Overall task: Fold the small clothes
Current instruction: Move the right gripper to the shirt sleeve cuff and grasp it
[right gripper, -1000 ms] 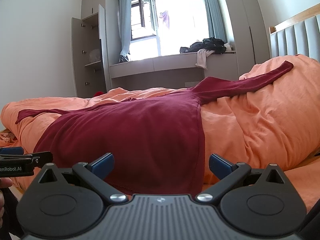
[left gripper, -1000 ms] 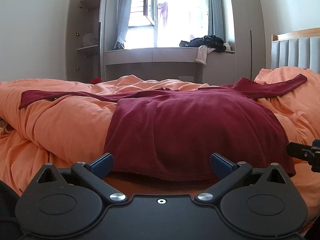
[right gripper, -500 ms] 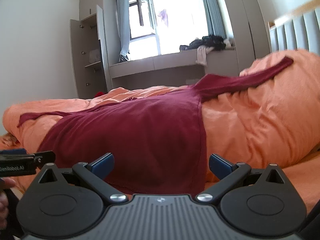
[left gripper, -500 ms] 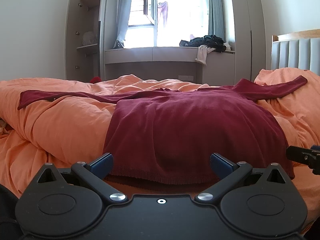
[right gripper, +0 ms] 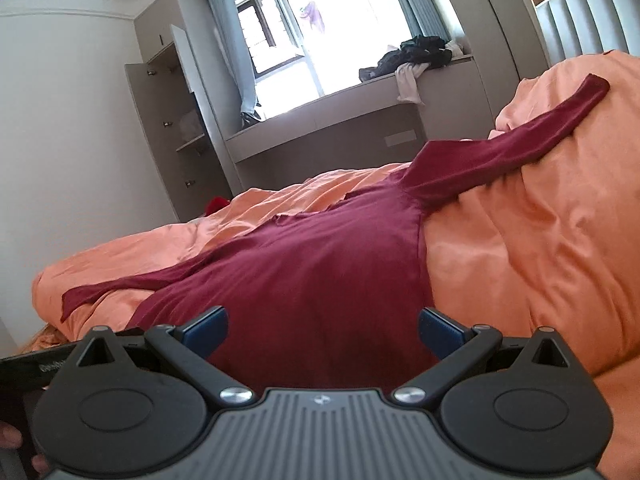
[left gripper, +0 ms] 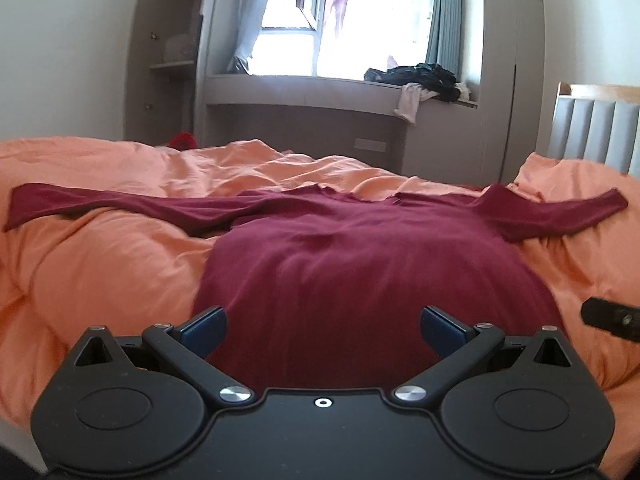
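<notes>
The red top point(left gripper: 360, 264) lies spread flat in the middle of the frame on the puffy orange quilt point(left gripper: 100, 264), and both left tongs point(left gripper: 322, 326) and right tongs point(right gripper: 322, 326) are wide apart and empty, so a grab could pinch quilt too.

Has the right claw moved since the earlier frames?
Yes. The right claw has tilted: the window sill, level before, now slants. Shirt unmoved.

- A dark red long-sleeved top point(left gripper: 360, 264) lies spread across the frame's centre on the orange bed point(left gripper: 100, 264).
- The left gripper point(left gripper: 322, 326), jaws wide apart, occupies the bottom.
</notes>
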`<state>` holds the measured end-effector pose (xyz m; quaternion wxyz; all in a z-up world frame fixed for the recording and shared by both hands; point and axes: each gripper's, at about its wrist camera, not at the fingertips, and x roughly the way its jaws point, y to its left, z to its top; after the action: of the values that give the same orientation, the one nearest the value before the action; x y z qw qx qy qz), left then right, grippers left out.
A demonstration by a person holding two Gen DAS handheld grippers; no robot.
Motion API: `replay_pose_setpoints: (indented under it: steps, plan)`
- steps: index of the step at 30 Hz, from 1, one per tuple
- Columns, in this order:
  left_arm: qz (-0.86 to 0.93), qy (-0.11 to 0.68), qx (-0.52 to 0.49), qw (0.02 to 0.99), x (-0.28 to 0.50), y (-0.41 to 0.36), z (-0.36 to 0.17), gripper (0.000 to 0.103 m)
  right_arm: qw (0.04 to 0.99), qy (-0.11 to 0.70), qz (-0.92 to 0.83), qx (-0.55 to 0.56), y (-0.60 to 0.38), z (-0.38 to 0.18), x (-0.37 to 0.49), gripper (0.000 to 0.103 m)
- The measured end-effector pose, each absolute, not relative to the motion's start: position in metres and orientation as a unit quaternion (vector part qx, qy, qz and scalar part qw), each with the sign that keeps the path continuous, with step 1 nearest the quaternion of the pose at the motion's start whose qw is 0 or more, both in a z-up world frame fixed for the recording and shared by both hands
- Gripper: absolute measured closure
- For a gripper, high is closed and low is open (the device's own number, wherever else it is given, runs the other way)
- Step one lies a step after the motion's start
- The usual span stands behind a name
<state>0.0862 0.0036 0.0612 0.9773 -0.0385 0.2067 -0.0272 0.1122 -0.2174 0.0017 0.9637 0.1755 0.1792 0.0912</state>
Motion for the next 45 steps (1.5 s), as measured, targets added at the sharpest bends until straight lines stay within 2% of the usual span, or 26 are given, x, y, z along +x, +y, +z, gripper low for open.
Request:
replay_pose_setpoints:
  steps: [10, 24, 27, 32, 39, 45]
  plan:
    - [-0.035, 0.215, -0.022, 0.976, 0.159, 0.002, 0.081, 0.000, 0.976, 0.172, 0.019, 0.130, -0.231, 0.026, 0.159, 0.000]
    - [-0.041, 0.191, 0.027, 0.980, 0.241, -0.024, 0.070, 0.000, 0.978, 0.184, -0.035, 0.089, -0.263, 0.007, 0.232, 0.000]
    - [-0.028, 0.182, 0.021, 0.983, 0.252, -0.025, 0.058, 0.000, 0.981, 0.169, -0.050, 0.075, -0.270, 0.002, 0.240, 0.000]
    - [-0.015, 0.207, 0.029, 0.978, 0.265, -0.028, 0.045, 0.000, 0.985, 0.136, -0.074, 0.070, -0.293, -0.003, 0.253, 0.000]
    - [-0.017, 0.207, 0.026, 0.978, 0.265, -0.026, 0.040, 0.000, 0.985, 0.093, -0.075, 0.125, -0.334, 0.002, 0.266, 0.000]
    - [-0.026, 0.223, -0.010, 0.974, 0.270, -0.016, 0.034, 0.000, 0.982, 0.118, -0.087, 0.116, -0.355, 0.002, 0.281, 0.000]
